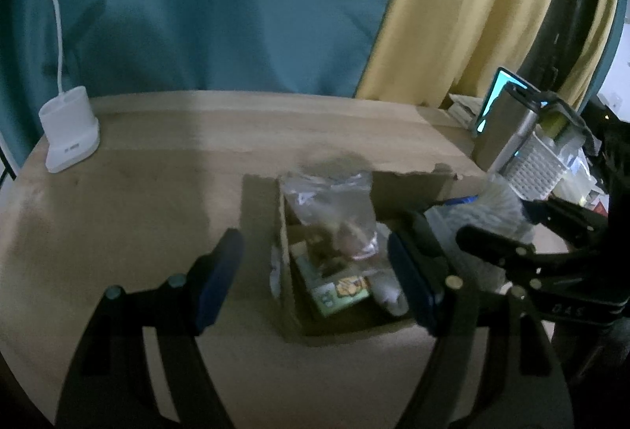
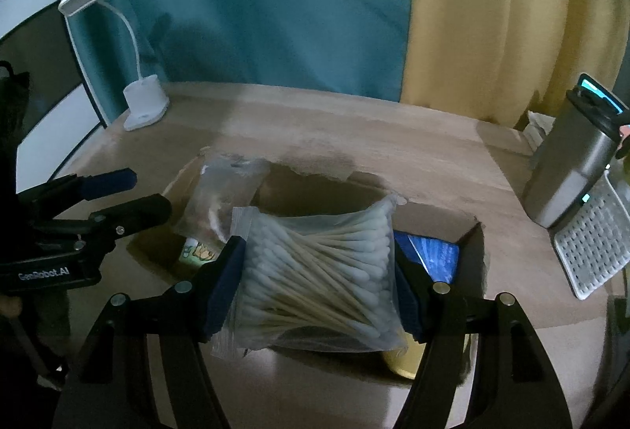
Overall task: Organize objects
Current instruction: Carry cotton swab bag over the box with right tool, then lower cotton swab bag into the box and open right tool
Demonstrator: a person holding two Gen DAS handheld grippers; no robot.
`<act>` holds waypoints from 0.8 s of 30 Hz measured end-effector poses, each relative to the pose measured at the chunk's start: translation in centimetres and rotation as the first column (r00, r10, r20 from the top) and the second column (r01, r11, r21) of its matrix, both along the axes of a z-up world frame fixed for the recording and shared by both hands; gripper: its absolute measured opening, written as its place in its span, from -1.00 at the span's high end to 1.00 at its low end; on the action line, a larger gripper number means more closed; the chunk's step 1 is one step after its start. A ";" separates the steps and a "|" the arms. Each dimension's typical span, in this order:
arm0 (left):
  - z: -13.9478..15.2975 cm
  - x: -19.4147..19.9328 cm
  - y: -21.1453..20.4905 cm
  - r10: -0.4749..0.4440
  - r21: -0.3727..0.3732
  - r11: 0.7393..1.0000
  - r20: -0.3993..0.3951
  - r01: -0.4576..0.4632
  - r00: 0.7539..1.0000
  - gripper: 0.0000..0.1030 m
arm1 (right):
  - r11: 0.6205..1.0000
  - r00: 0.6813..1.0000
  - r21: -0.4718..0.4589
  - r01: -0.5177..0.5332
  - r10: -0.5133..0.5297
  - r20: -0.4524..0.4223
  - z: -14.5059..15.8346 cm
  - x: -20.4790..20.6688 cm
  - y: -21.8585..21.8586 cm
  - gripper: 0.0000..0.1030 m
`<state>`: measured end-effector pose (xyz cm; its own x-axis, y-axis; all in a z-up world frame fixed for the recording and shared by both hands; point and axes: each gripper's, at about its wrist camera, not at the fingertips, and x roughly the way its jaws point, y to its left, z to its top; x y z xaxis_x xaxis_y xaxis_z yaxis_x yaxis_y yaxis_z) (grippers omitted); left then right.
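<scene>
An open cardboard box sits on the wooden table. Inside lie a clear plastic bag, a green cartoon packet and a blue packet. My right gripper is shut on a clear bag of cotton swabs and holds it over the box. In the left wrist view that bag and the right gripper show at the right. My left gripper hangs open above the box's left side, with nothing between its fingers.
A white desk lamp stands at the table's back left. At the right are a steel flask, a white grater and a lit screen. Teal and yellow curtains hang behind.
</scene>
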<state>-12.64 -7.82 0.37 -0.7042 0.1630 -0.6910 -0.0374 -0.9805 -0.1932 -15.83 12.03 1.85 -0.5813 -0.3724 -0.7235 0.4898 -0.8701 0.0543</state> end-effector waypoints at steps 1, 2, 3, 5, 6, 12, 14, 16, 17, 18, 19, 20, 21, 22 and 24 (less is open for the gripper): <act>-0.1 -0.2 -0.1 0.000 0.000 1.000 0.002 0.000 1.000 -0.49 | 1.000 1.000 0.001 -0.001 0.001 0.002 -0.1 -0.2 -0.1 -0.39; -0.2 -0.4 -0.1 0.000 0.000 1.000 0.005 0.000 1.000 -0.49 | 1.000 1.000 0.002 -0.002 0.002 0.004 -0.2 -0.4 -0.2 -0.39; -0.3 -0.5 -0.3 0.001 0.000 1.000 0.008 -0.001 1.000 -0.49 | 1.000 1.000 0.003 -0.002 0.002 0.006 -0.2 -0.6 -0.3 -0.39; -0.5 -0.9 -0.4 0.002 0.002 1.000 0.013 -0.002 1.000 -0.50 | 1.000 1.000 0.003 -0.004 0.004 0.010 -0.4 -0.9 -0.6 -0.39; -0.6 -1.1 -0.4 0.003 0.003 1.000 0.014 -0.003 1.000 -0.49 | 1.000 1.000 0.003 -0.004 0.004 0.011 -0.4 -1.0 -0.6 -0.39; -1.3 -2.2 -0.8 0.001 0.009 1.000 0.033 -0.002 0.999 -0.50 | 1.000 1.000 0.011 -0.008 0.008 0.022 -1.0 -2.2 -1.3 -0.39; -1.6 -2.6 -0.9 0.001 0.011 1.000 0.040 -0.001 0.999 -0.50 | 1.000 1.000 0.014 -0.010 0.010 0.026 -1.3 -2.7 -1.5 -0.39; -1.8 -2.8 -0.9 0.000 0.010 1.000 0.047 0.000 0.999 -0.50 | 1.000 0.999 0.020 -0.009 0.008 0.034 -1.7 -3.2 -1.6 -0.39; -1.9 -3.0 -1.0 -0.001 0.008 1.000 0.050 0.000 0.999 -0.49 | 1.000 0.999 0.022 -0.009 0.008 0.040 -2.0 -3.4 -1.6 -0.39; -2.1 -3.1 -1.0 -0.001 0.008 1.000 0.052 0.001 0.999 -0.50 | 1.000 0.999 0.024 -0.008 0.007 0.047 -2.3 -3.7 -1.7 -0.39; -2.2 -3.2 -1.1 0.000 0.008 1.000 0.054 0.000 0.999 -0.50 | 1.000 0.998 0.027 -0.009 0.007 0.054 -2.6 -3.9 -1.7 -0.39; -2.3 -3.3 -1.2 0.001 0.011 1.000 0.056 -0.002 0.998 -0.50 | 1.000 0.998 0.028 -0.011 0.009 0.060 -2.8 -4.0 -1.8 -0.39; -2.4 -3.4 -1.3 0.003 0.013 1.000 0.058 -0.003 0.998 -0.50 | 0.999 0.998 0.029 -0.013 0.011 0.066 -3.1 -4.2 -1.9 -0.39; -2.5 -3.5 -1.3 0.004 0.014 1.000 0.060 -0.005 0.998 -0.50 | 0.999 0.998 0.031 -0.017 0.015 0.069 -3.4 -4.3 -2.0 -0.39; -2.6 -3.6 -1.3 0.005 0.014 1.000 0.060 -0.006 0.998 -0.50 | 0.999 0.996 0.036 -0.027 0.024 0.086 -3.9 -4.6 -2.2 -0.39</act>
<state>-16.19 -9.14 -2.25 -0.6627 0.1695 -0.7295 -0.0202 -0.9777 -0.2088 -20.43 9.85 -2.06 -0.5070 -0.3584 -0.7839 0.5069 -0.8595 0.0651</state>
